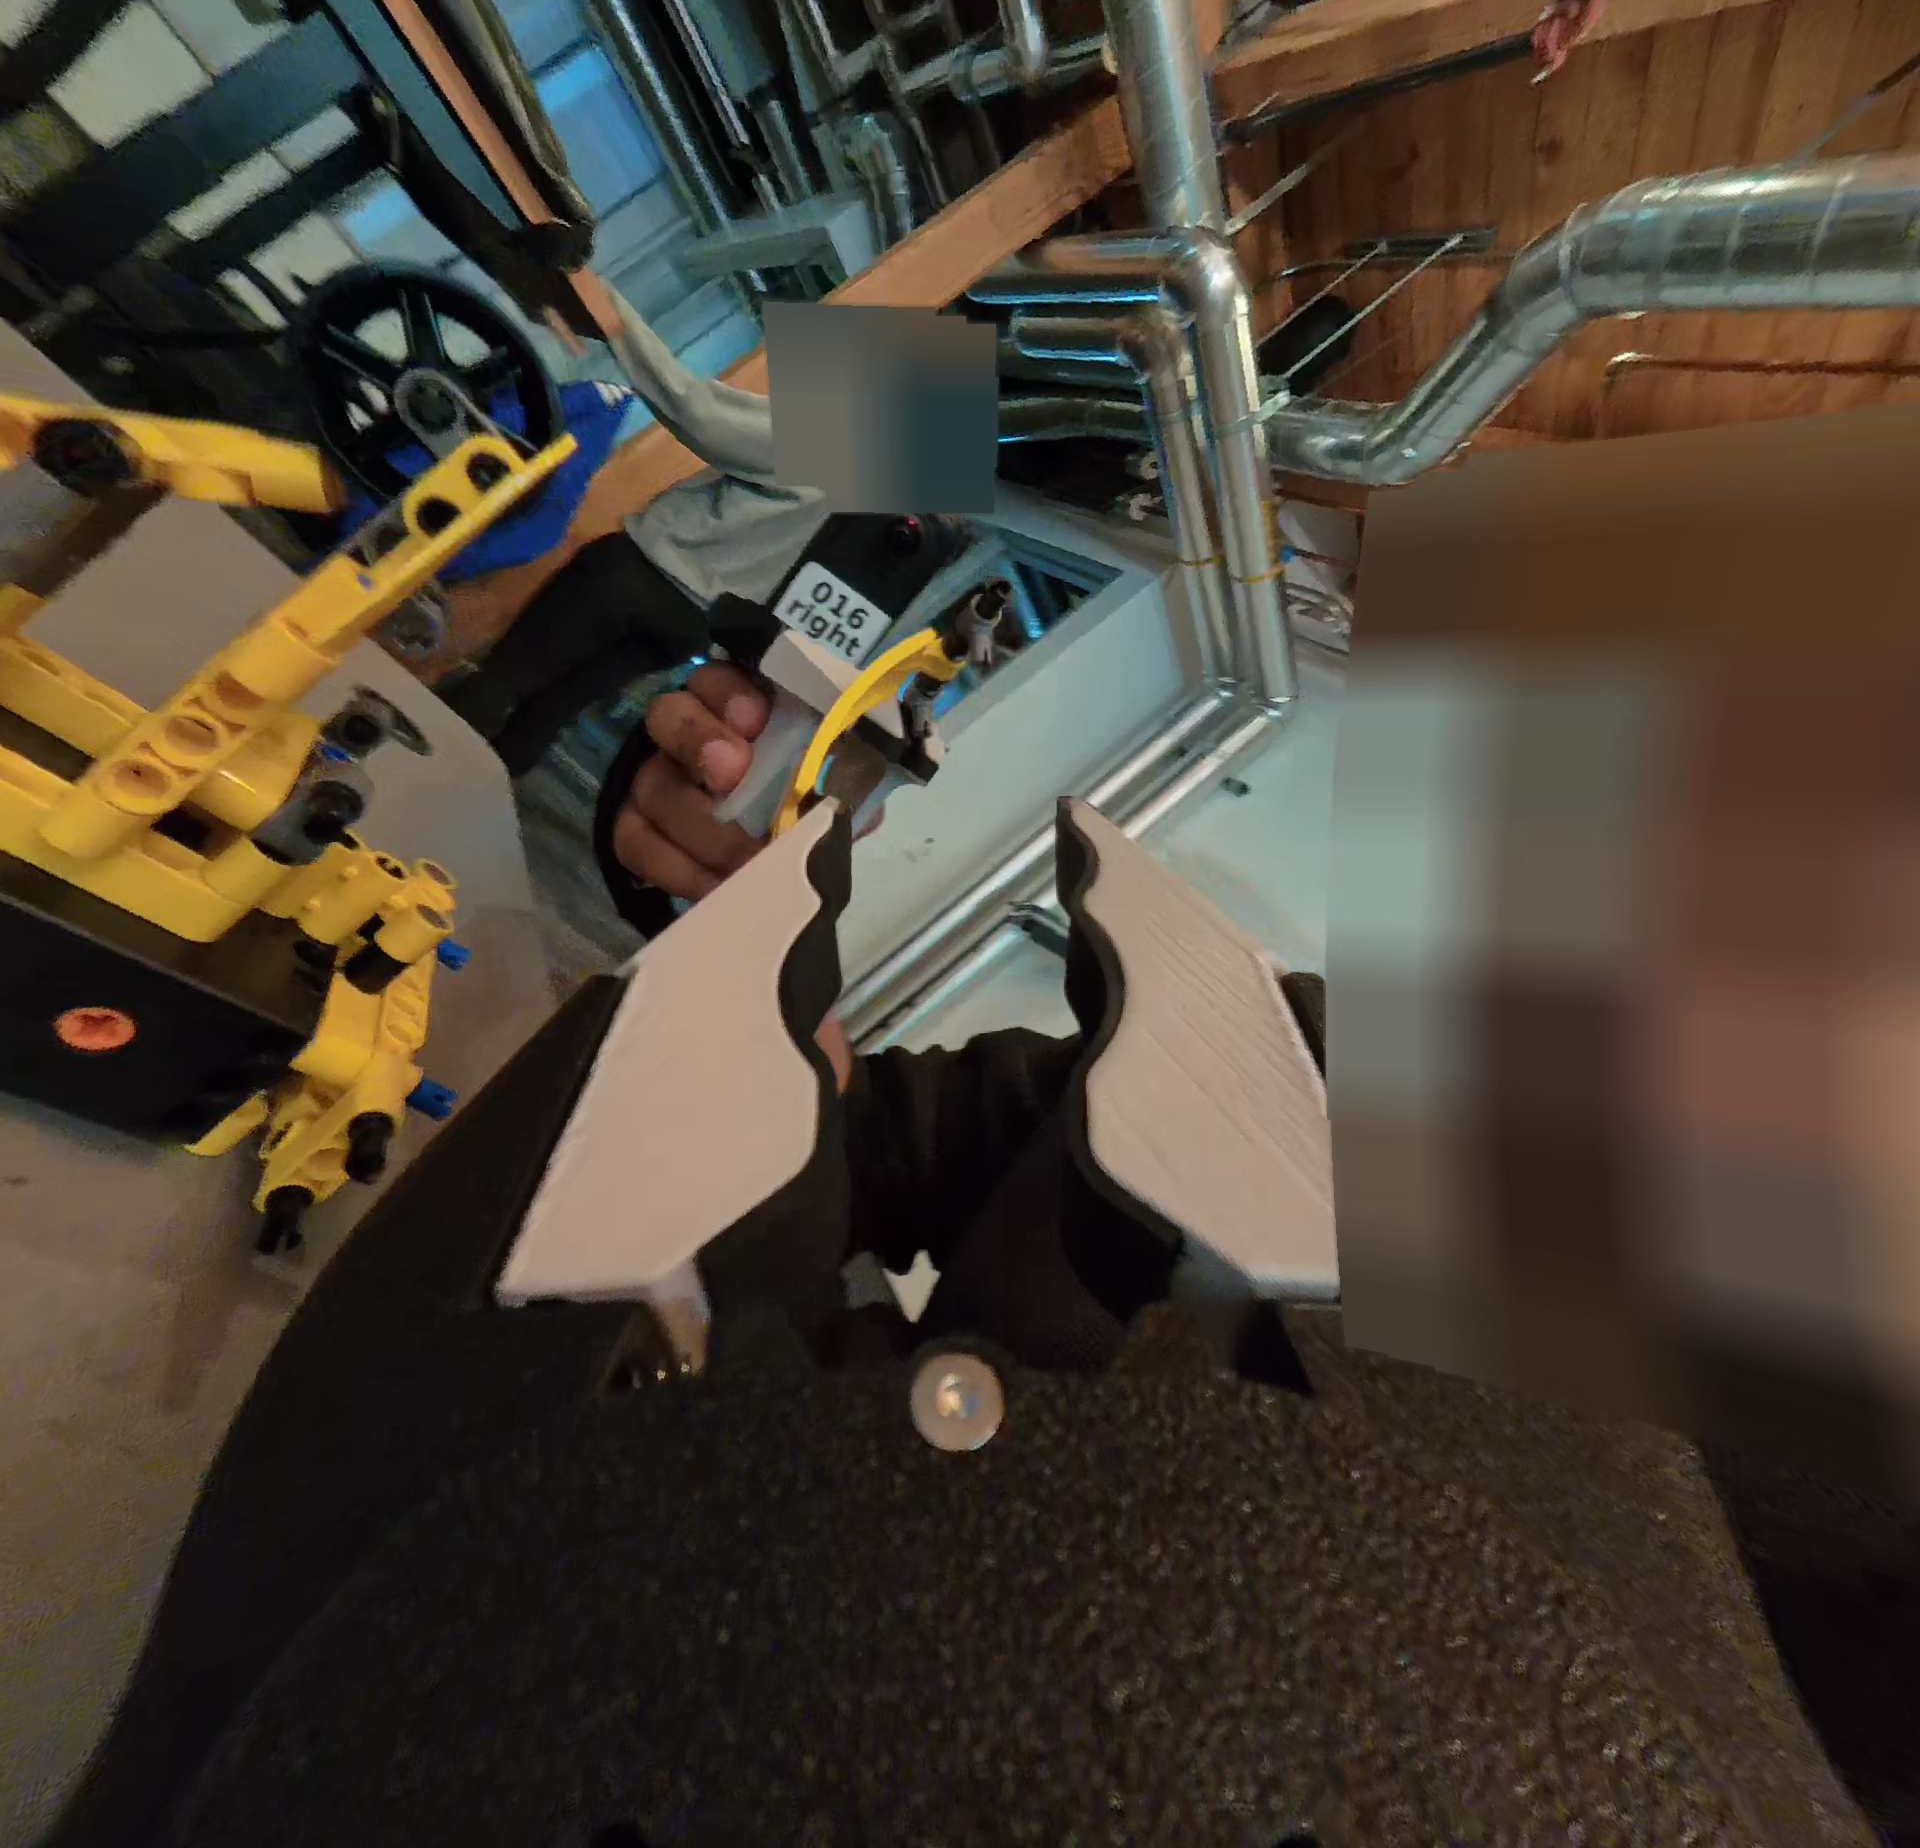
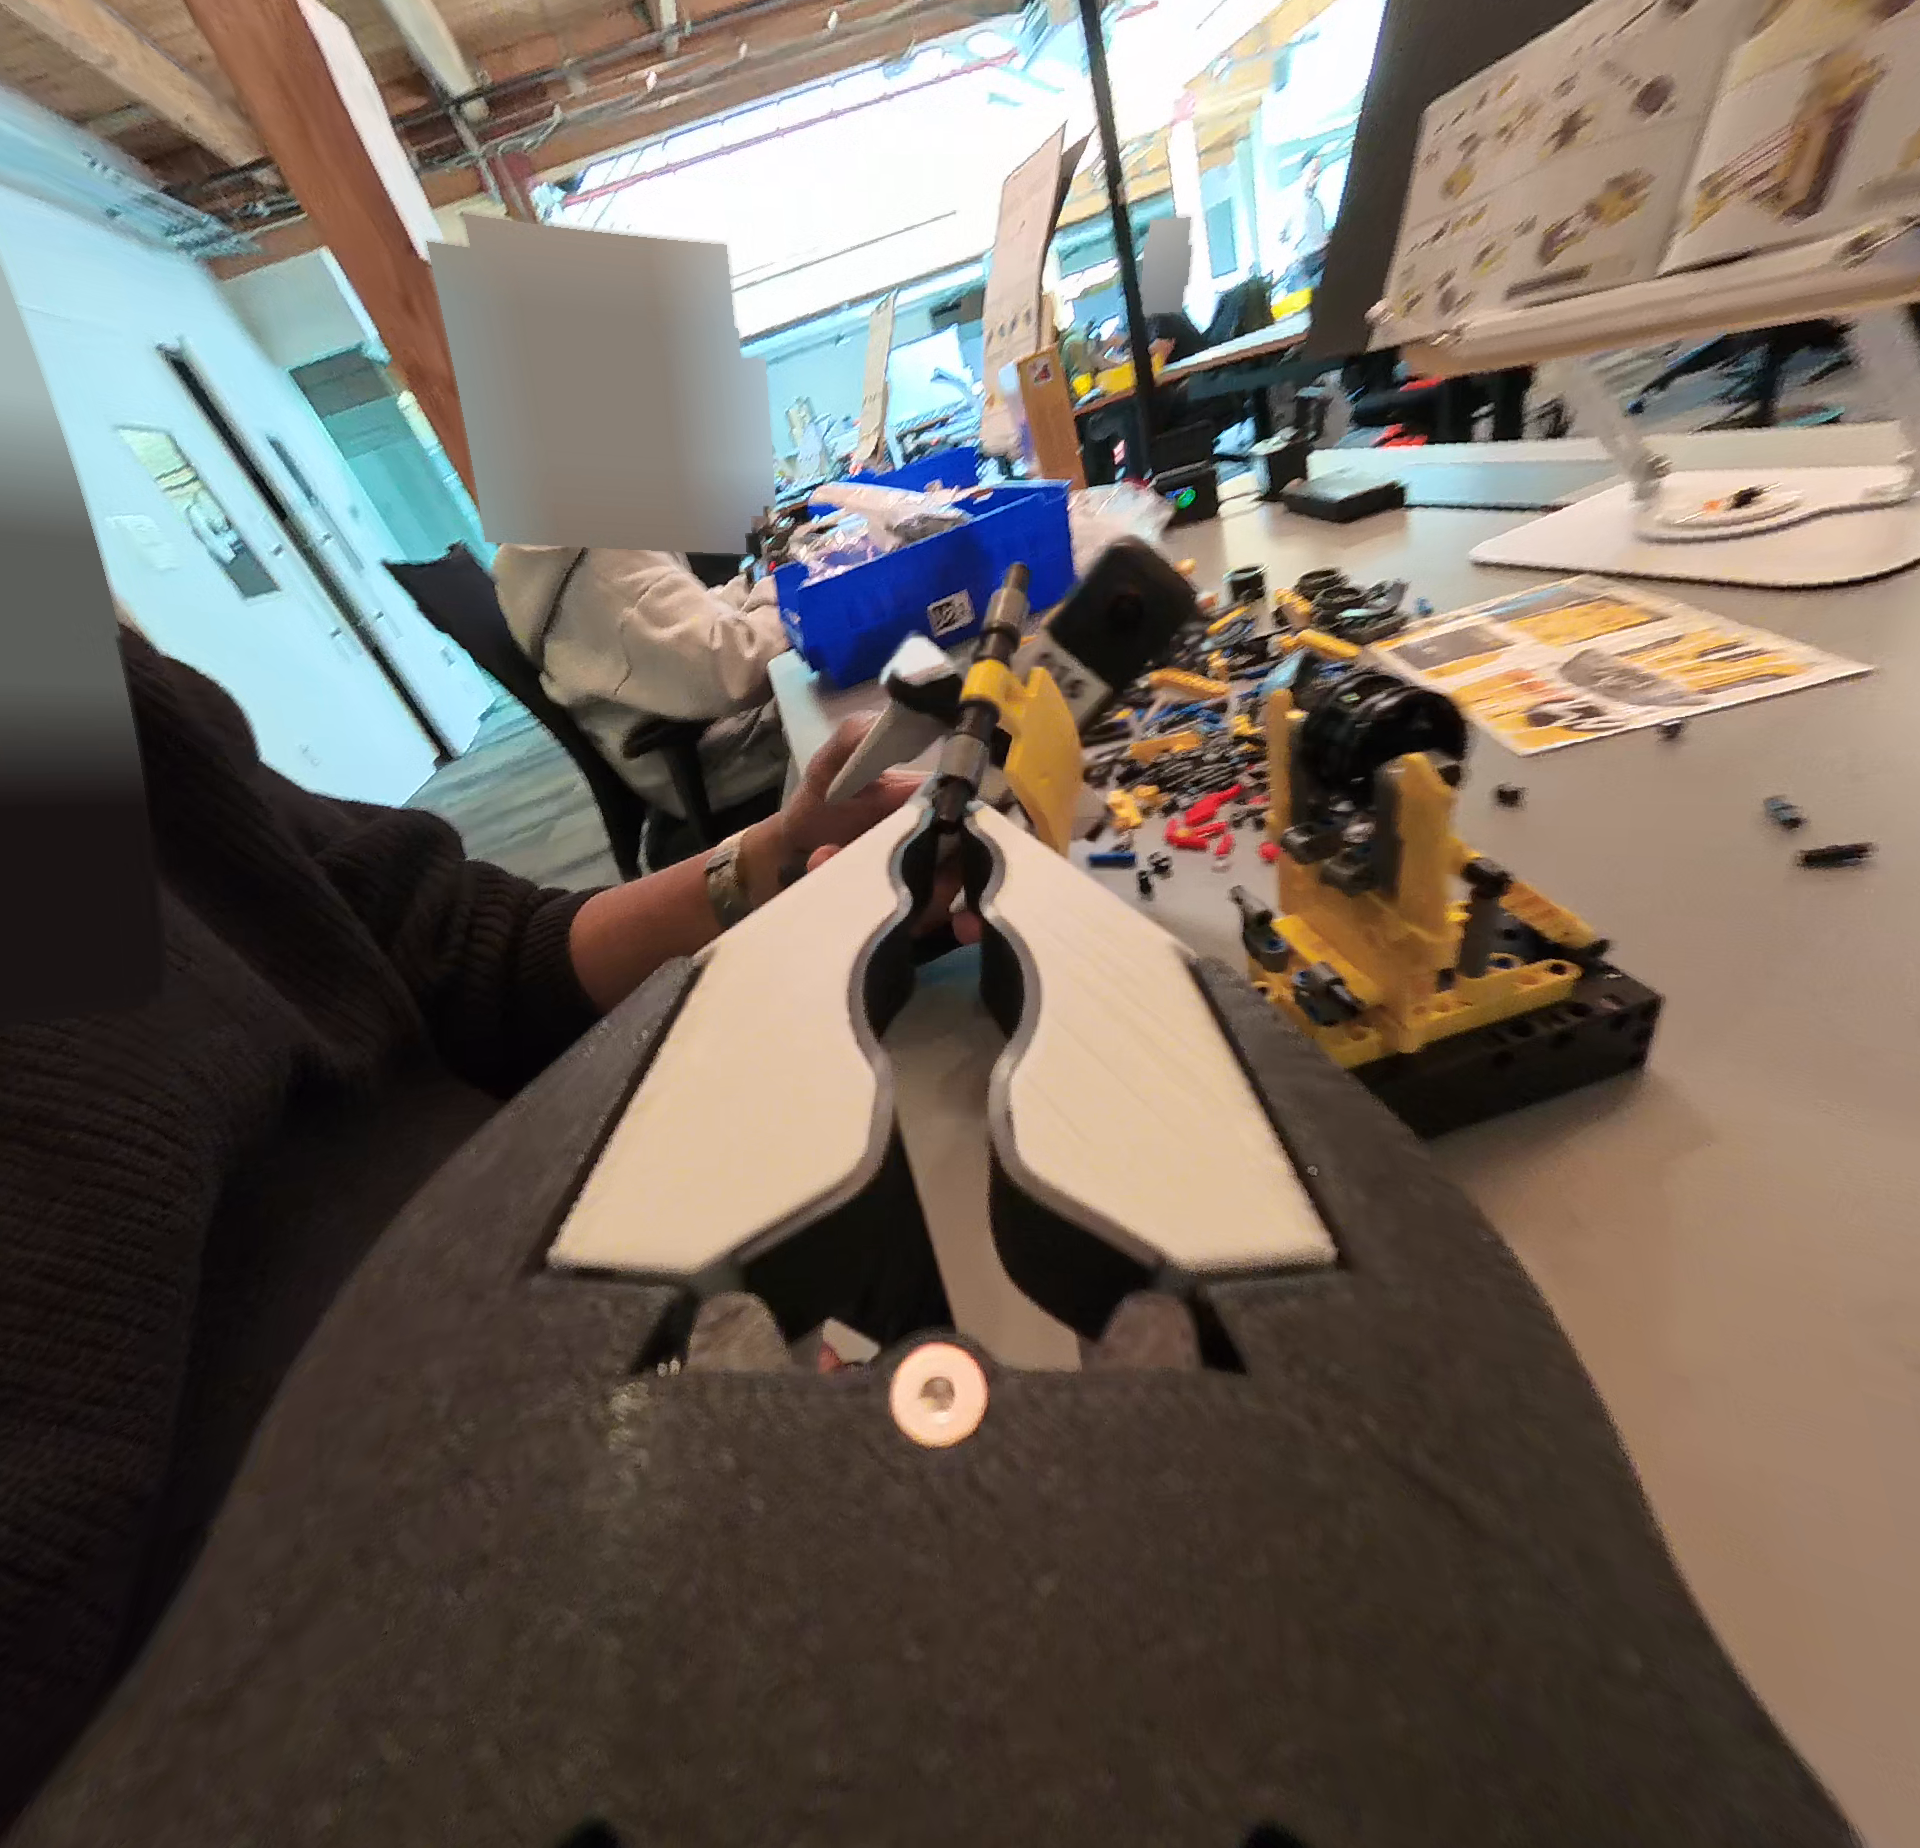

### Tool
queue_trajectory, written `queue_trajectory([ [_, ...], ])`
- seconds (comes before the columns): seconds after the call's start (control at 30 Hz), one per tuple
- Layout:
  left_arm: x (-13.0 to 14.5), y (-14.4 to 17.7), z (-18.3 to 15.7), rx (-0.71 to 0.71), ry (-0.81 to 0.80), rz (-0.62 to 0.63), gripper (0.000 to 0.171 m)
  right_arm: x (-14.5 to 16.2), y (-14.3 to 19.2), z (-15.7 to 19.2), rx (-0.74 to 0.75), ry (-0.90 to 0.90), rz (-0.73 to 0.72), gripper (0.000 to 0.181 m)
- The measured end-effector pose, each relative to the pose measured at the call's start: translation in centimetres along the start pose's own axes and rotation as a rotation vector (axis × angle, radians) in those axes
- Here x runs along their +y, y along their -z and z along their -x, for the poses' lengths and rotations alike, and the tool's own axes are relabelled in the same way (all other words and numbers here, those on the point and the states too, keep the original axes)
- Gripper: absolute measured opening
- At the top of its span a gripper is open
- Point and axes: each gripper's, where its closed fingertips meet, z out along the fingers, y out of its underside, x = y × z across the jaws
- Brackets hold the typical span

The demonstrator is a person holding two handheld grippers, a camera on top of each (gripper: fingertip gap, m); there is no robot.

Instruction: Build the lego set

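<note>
Right wrist view: right hand-held gripper [image 2: 948, 811] pinches a dark axle [image 2: 971, 733]; left hand-held gripper [image 1: 951, 811] gapes empty.

From my right gripper [image 2: 954, 811], the axle [image 2: 961, 749] pinched at its tips rises ahead, with a curved panel [image 2: 1039, 749] on it. The brick model [image 2: 1434, 925] sits on the table [image 2: 1662, 1227] to its right, loose parts [image 2: 1195, 749] behind that, a bin [image 2: 914, 593] farther back. My left gripper [image 1: 951, 811] is raised, with the model [image 1: 208, 811] to its left.
</note>
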Motion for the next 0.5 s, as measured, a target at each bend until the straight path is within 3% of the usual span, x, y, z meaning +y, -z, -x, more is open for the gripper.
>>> queue_trajectory([
  [0.27,-2.3,2.0,2.3,-0.419,-0.365,-0.036,0.038,-1.6,3.5,-4.7,0.244,0.019,-0.094,0.003],
  [0.37,-3.4,3.6,3.8,-0.628,-0.501,-0.047,0.038,-1.3,5.7,-7.0,0.408,0.077,-0.052,0.003],
  [0.5,-3.7,4.7,5.5,-0.772,-0.594,-0.029,0.038,-0.2,7.3,-8.7,0.521,0.136,0.035,0.003],
])
